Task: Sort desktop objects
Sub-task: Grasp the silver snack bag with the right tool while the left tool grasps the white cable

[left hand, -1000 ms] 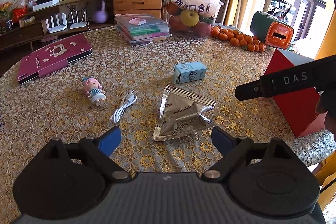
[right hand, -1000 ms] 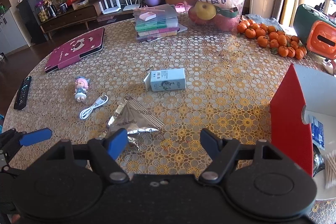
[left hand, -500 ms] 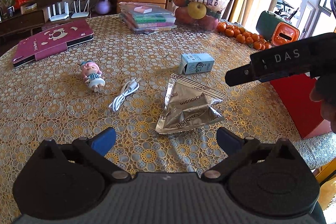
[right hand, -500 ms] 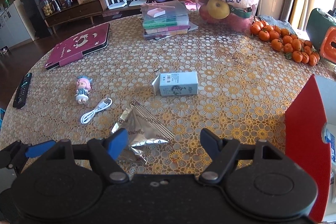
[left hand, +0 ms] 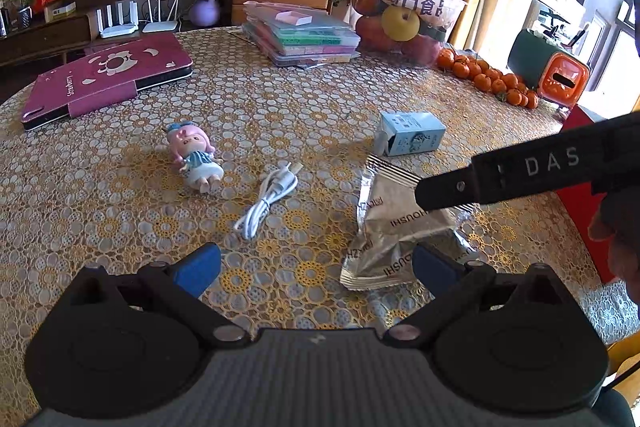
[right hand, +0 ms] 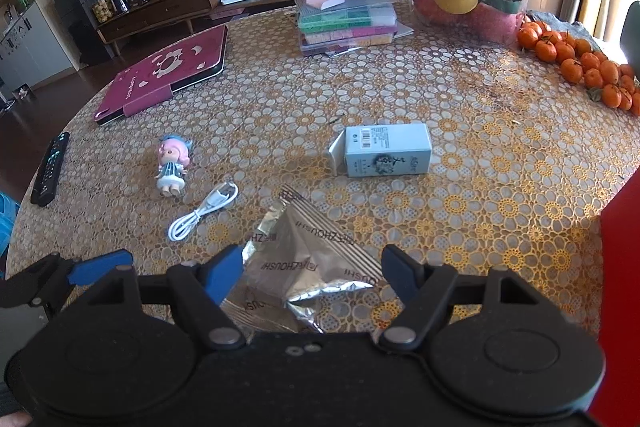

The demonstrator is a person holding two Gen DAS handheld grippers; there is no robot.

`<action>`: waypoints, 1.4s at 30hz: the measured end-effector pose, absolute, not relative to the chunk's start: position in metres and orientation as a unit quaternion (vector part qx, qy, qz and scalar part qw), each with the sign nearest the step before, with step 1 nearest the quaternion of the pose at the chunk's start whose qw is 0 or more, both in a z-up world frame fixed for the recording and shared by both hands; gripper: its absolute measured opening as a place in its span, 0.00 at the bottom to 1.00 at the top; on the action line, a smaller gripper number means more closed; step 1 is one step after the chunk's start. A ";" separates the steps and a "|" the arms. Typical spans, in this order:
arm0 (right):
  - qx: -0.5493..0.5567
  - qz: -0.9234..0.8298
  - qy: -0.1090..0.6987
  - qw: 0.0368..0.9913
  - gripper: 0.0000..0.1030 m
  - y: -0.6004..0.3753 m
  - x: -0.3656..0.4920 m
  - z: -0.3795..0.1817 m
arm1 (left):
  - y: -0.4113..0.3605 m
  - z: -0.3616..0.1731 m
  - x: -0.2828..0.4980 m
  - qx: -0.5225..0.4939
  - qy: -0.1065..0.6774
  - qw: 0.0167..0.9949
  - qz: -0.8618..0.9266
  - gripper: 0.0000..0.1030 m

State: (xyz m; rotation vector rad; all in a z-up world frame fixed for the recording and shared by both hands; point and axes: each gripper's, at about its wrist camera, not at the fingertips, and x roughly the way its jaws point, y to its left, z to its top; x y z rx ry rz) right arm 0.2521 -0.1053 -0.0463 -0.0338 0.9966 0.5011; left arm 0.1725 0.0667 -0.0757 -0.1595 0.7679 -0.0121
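Foil packet [right hand: 308, 259] lies between the right tongs [right hand: 312, 267], spread wide; left tongs [left hand: 316, 267] likewise empty.

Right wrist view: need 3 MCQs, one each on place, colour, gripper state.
1. What lies between the right gripper fingers?
A. silver foil packet
B. doll
C. blue carton

2. What colour is the cable?
A. black
B. white
C. red

3. How does the left gripper stand?
A. shut on the cable
B. shut on the doll
C. open, holding nothing

Answers:
1 A, the silver foil packet sits in the gap between the spread fingers, with the blue carton farther off.
2 B, it is a coiled white cord beside the doll.
3 C, its fingers are wide apart over bare tablecloth.
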 end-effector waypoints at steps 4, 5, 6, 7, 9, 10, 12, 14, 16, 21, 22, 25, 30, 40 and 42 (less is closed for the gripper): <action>-0.013 0.234 0.477 0.847 0.74 -0.101 0.254 -0.052 | 0.080 -0.076 0.178 -0.085 0.365 0.927 0.000 0.99; -0.011 0.232 0.478 0.847 0.74 -0.100 0.255 -0.053 | 0.083 -0.077 0.181 -0.086 0.366 0.927 0.002 0.99; -0.008 0.231 0.481 0.846 0.74 -0.100 0.256 -0.054 | 0.085 -0.078 0.183 -0.086 0.365 0.927 0.001 0.99; -0.006 0.229 0.483 0.845 0.74 -0.100 0.257 -0.055 | 0.086 -0.079 0.184 -0.086 0.364 0.927 -0.001 0.99; -0.003 0.223 0.487 0.845 0.74 -0.098 0.259 -0.058 | 0.088 -0.080 0.188 -0.084 0.363 0.928 -0.005 0.99; -0.001 0.219 0.490 0.844 0.74 -0.098 0.259 -0.061 | 0.089 -0.082 0.189 -0.086 0.363 0.928 -0.009 0.99; 0.001 0.205 0.495 0.844 0.74 -0.097 0.260 -0.065 | 0.091 -0.084 0.191 -0.091 0.360 0.928 -0.008 0.98; 0.005 0.198 0.499 0.844 0.74 -0.096 0.260 -0.068 | 0.093 -0.086 0.194 -0.098 0.359 0.928 -0.014 0.98; 0.009 0.193 0.503 0.843 0.75 -0.094 0.260 -0.071 | 0.094 -0.088 0.195 -0.098 0.358 0.929 -0.017 0.95; 0.023 0.181 0.508 0.842 0.75 -0.093 0.260 -0.077 | 0.093 -0.094 0.200 -0.095 0.359 0.928 -0.027 0.82; 0.022 0.181 0.508 0.842 0.75 -0.092 0.260 -0.077 | 0.093 -0.095 0.201 -0.095 0.361 0.927 -0.029 0.77; 0.018 0.181 0.508 0.842 0.75 -0.091 0.262 -0.078 | 0.096 -0.099 0.204 -0.099 0.364 0.926 -0.030 0.69; 0.021 0.181 0.509 0.841 0.74 -0.093 0.263 -0.078 | 0.098 -0.103 0.207 -0.097 0.362 0.927 -0.031 0.50; -0.009 0.190 0.487 0.852 0.42 -0.088 0.259 -0.072 | 0.094 -0.105 0.210 -0.074 0.355 0.931 -0.029 0.24; -0.017 0.191 0.485 0.853 0.41 -0.086 0.258 -0.068 | 0.093 -0.106 0.210 -0.069 0.354 0.932 -0.026 0.22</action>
